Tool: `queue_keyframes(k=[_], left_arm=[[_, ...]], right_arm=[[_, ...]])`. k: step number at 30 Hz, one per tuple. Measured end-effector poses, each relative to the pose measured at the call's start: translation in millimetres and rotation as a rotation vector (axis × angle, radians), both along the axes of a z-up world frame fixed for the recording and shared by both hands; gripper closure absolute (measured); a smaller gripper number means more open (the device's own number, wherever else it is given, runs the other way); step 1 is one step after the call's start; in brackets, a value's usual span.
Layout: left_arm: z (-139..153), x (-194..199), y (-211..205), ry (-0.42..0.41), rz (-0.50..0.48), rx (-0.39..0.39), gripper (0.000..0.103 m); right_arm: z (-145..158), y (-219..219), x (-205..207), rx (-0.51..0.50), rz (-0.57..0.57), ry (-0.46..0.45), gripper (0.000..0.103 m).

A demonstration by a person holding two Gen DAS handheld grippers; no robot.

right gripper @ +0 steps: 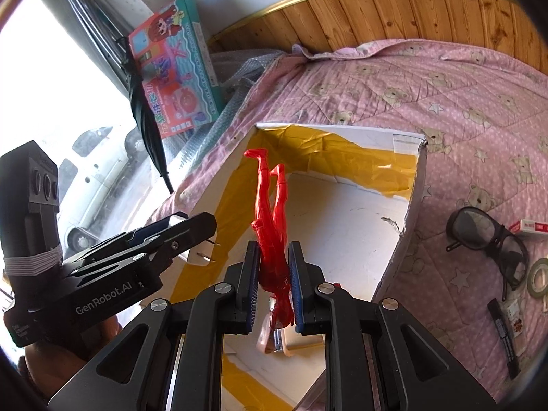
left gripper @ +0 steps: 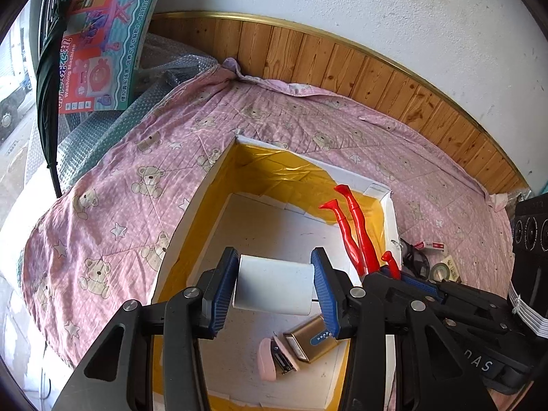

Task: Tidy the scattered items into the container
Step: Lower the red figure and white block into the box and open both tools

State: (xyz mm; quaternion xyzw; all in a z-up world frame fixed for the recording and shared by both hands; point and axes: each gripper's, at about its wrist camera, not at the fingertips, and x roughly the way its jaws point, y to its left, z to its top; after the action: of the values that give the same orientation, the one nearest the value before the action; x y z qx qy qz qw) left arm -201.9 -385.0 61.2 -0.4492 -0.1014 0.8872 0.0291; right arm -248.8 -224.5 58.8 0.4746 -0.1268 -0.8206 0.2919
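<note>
Left gripper (left gripper: 275,286): fingers clamped on a white rectangular plastic block (left gripper: 274,289), over the open white cardboard box with yellow lining (left gripper: 205,202). Below the fingers, on the box floor, a gold packet (left gripper: 313,339) and pink stapler (left gripper: 274,359). Right gripper (right gripper: 273,286): fingers pinching a red plastic figure (right gripper: 272,219), legs pointing beyond the fingertips, above the box. Right of the fingers, dark glasses (right gripper: 488,239) on the pink bear-print bedspread (right gripper: 411,82).
</note>
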Motion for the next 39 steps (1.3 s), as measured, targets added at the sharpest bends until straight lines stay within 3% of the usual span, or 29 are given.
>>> queue_keyframes(k=[11, 31, 39], left_arm=[[-14.3, -36.3, 10.1, -0.043, -0.027, -0.026, 0.058], [-41.8, -80.8, 17.6, -0.114, -0.04, -0.058, 0.057], [-63.6, -97.4, 9.7, -0.178, -0.029, 0.001, 0.054]], right_arm=[[-18.2, 2.8, -38.2, 0.046, -0.045, -0.046, 0.085], [-34.2, -3.2, -66.2, 0.136, -0.061, -0.073, 0.085], [-32.7, -3.4, -64.6, 0.16, -0.073, -0.046, 0.079]])
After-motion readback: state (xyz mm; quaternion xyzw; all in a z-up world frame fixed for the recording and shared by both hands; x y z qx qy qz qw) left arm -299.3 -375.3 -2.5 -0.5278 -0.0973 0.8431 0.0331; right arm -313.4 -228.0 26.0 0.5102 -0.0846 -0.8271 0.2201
